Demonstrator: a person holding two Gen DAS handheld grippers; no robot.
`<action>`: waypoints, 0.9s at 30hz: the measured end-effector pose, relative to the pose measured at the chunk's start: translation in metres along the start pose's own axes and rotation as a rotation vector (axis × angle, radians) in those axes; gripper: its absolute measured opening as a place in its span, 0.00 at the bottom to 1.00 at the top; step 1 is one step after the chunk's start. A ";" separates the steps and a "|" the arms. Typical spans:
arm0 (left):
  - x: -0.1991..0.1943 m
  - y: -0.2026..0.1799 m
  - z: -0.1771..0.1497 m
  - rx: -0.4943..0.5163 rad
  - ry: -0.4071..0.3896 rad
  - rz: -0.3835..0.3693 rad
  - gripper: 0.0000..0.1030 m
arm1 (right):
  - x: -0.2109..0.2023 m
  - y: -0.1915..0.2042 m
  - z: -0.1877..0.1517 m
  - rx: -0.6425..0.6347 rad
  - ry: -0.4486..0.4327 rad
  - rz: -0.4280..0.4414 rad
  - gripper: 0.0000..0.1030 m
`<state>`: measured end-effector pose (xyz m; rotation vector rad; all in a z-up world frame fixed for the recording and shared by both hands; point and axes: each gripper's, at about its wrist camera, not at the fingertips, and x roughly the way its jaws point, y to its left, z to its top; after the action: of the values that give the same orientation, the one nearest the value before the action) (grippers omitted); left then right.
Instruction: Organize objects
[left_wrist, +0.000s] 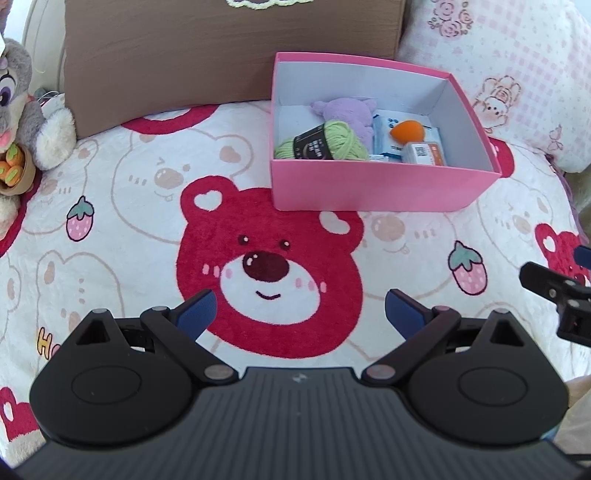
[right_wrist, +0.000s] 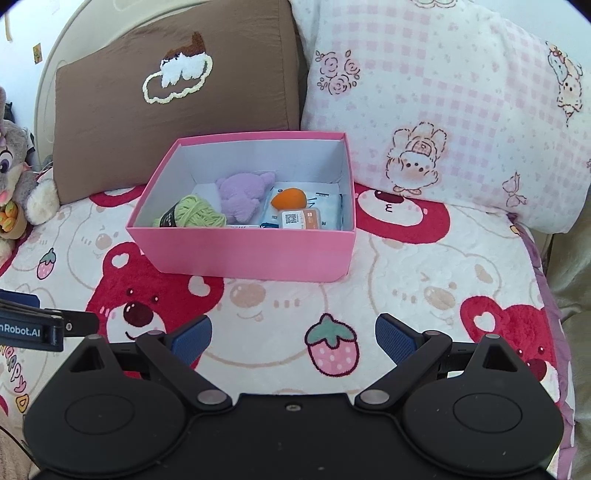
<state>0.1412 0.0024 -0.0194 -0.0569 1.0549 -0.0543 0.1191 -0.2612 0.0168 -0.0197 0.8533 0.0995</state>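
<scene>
Fingers on both sides spread wide, nothing between them: left gripper (left_wrist: 299, 314) and right gripper (right_wrist: 293, 339) both hover empty over the bear blanket (right_wrist: 424, 280). Pink box (right_wrist: 251, 254) sits dead ahead of my right, up and to the right of my left, so right is better lined up. Its long axis runs across my right view. Inside it: green yarn (right_wrist: 195, 212), purple plush (right_wrist: 240, 195), orange ball (right_wrist: 290, 198), packets (right_wrist: 301, 218). I see no loose item left on the blanket; looks nearly done to me.
</scene>
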 end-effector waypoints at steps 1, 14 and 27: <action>0.000 0.000 0.000 0.000 0.000 0.004 0.96 | 0.000 0.001 0.000 -0.002 0.001 0.004 0.95; 0.004 0.002 0.003 -0.009 -0.001 0.008 0.96 | 0.001 0.007 -0.002 -0.036 -0.018 -0.013 0.95; 0.004 0.000 0.001 0.003 0.006 0.009 0.96 | 0.003 0.004 -0.004 -0.025 -0.023 -0.019 0.95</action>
<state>0.1438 0.0019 -0.0225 -0.0490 1.0606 -0.0479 0.1178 -0.2567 0.0125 -0.0506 0.8285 0.0921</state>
